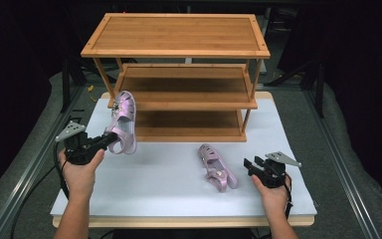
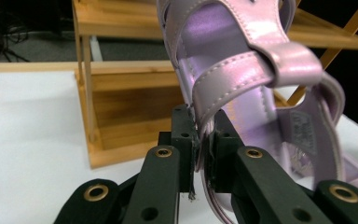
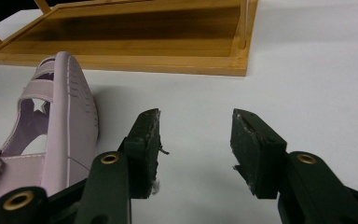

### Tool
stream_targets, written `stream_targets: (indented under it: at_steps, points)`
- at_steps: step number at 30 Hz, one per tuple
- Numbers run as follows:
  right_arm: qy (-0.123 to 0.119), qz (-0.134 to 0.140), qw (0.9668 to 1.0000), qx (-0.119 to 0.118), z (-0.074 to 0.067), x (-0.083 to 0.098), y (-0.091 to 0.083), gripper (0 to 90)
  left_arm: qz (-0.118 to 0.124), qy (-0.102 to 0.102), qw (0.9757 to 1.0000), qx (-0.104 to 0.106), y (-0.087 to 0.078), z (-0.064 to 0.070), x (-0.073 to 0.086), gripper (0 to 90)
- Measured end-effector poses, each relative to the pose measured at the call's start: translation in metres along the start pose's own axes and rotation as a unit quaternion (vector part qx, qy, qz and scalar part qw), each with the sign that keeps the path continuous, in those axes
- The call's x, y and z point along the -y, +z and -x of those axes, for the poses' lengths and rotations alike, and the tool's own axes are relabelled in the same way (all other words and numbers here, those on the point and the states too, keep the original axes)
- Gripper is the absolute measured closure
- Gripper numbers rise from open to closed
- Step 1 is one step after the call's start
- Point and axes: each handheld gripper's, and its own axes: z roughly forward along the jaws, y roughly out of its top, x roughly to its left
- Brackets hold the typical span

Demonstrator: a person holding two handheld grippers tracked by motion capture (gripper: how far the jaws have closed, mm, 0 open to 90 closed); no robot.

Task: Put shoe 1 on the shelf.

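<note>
L tool [image 2: 204, 140] clamps pink sandal [image 2: 242, 60], lifted.

We see bare forearms, no sleeves, each hand around a matte black gripper. The left gripper [image 1: 110, 141] and right gripper [image 1: 247, 164] each carry a grey three-cornered plate on top, dotted with small holes. Black cables trail back from both. Up close, we make out flat black linkage arms pinned with brass-ringed rivets, and blocky black pads [image 3: 145, 149] whose inner faces are worn and frayed at the edges.
</note>
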Motion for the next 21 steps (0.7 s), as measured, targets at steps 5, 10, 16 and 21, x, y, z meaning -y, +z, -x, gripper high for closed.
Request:
stream_targets:
  at_steps: [5,10,16,21]
  points:
    - [0.005,-0.004,1.0000,-0.004,0.002,0.000,0.000,52.3,0.007,0.008,0.9999,-0.002,0.003,0.005,-0.005,83.4]
    - [0.008,-0.003,0.9999,-0.005,0.003,0.000,-0.001,52.3,0.023,0.006,0.9997,0.000,0.005,0.009,-0.014,83.3]
    - [0.015,0.004,0.9999,-0.007,0.004,-0.001,-0.002,52.3,0.029,0.000,0.9995,0.009,0.016,0.012,-0.033,83.3]
    - [0.018,0.007,0.9998,-0.008,0.005,-0.001,-0.002,52.3,0.029,0.003,0.9996,0.002,0.030,0.017,-0.054,83.3]
